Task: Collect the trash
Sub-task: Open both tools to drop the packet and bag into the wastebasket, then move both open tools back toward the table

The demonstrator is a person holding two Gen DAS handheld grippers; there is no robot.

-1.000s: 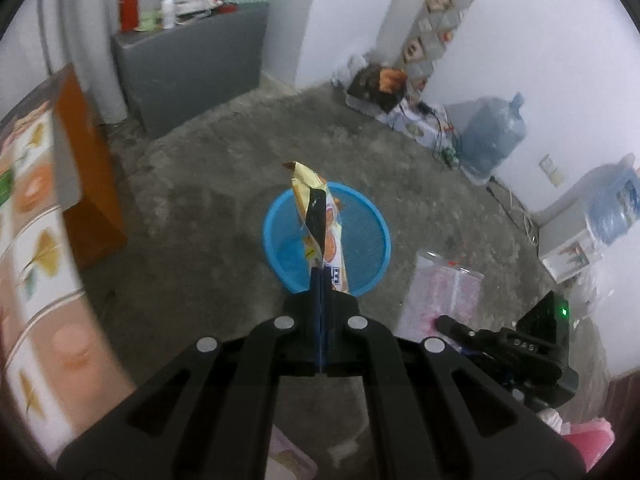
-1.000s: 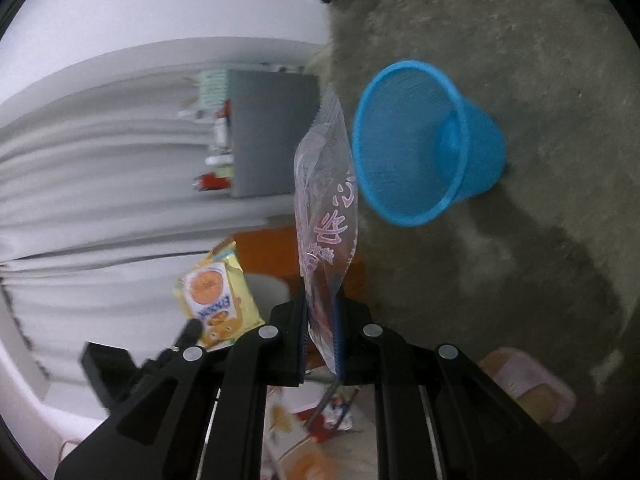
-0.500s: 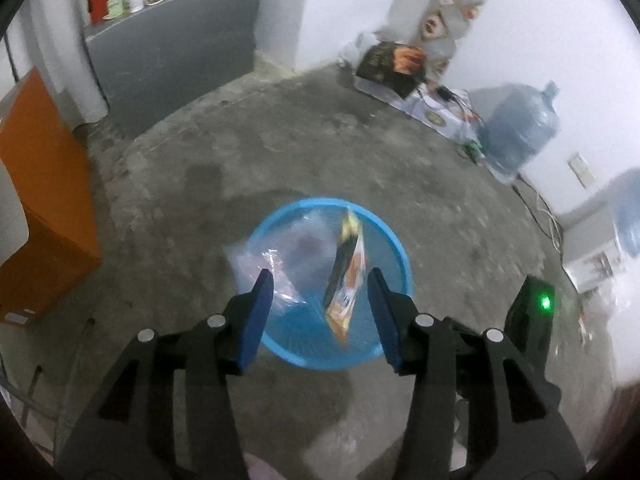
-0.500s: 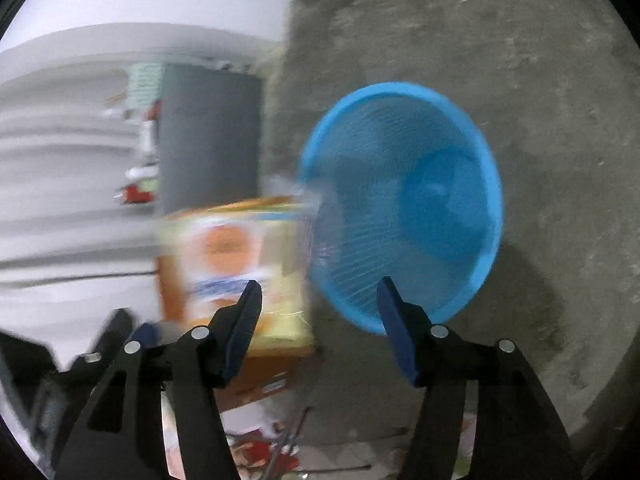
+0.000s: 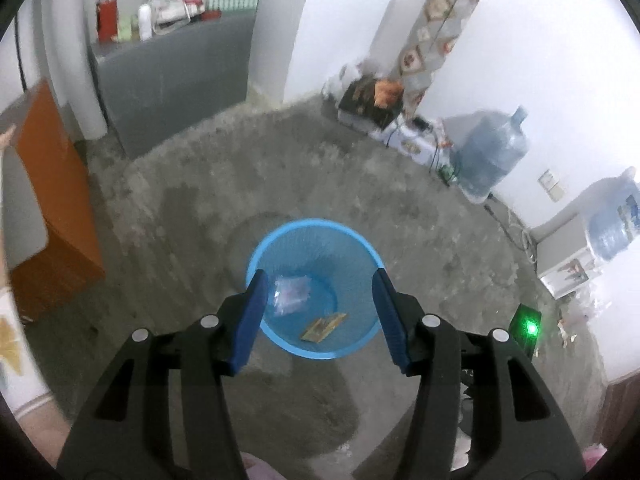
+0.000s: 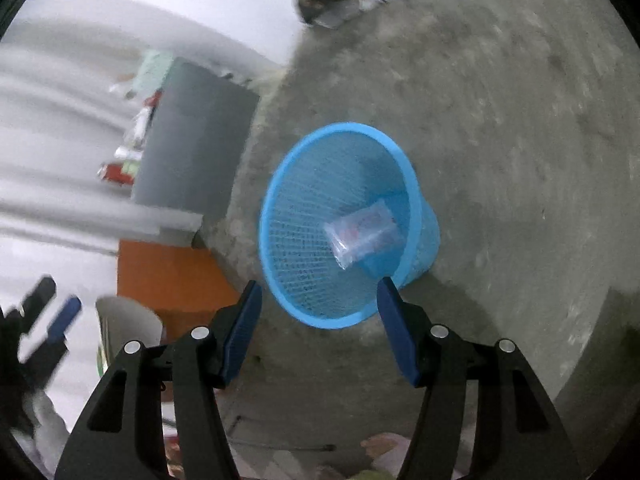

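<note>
- The left tongs [image 5: 318, 304] stand wide open with nothing between the blue pads, poised above the blue mesh wastebasket [image 5: 256, 256].
- The right tongs [image 6: 320, 320] are likewise spread wide and empty; the same wastebasket [image 6: 276, 200] lies just ahead of their tips, seen at a slant.
- Both pieces of trash sit at the bottom of the wastebasket: a clear plastic bag [image 5: 291, 294] toward the left pad, and an orange snack wrapper [image 5: 323, 327] nearer the tongs, its long axis running slantwise from lower left to upper right.
- From the right tongs only the clear plastic bag [image 6: 362, 236] shows, resting low against the mesh wall.
- Judged from this, the drop looks finished; the next move would call for pulling both tongs back, neither being clearly nearer.
- Around: bare concrete floor [image 5: 360, 184], an orange cabinet [image 5: 56, 208] to the left, a grey cabinet [image 5: 172, 80] far ahead, water jugs [image 5: 492, 156] to the right. Nothing stands between tongs and basket.
</note>
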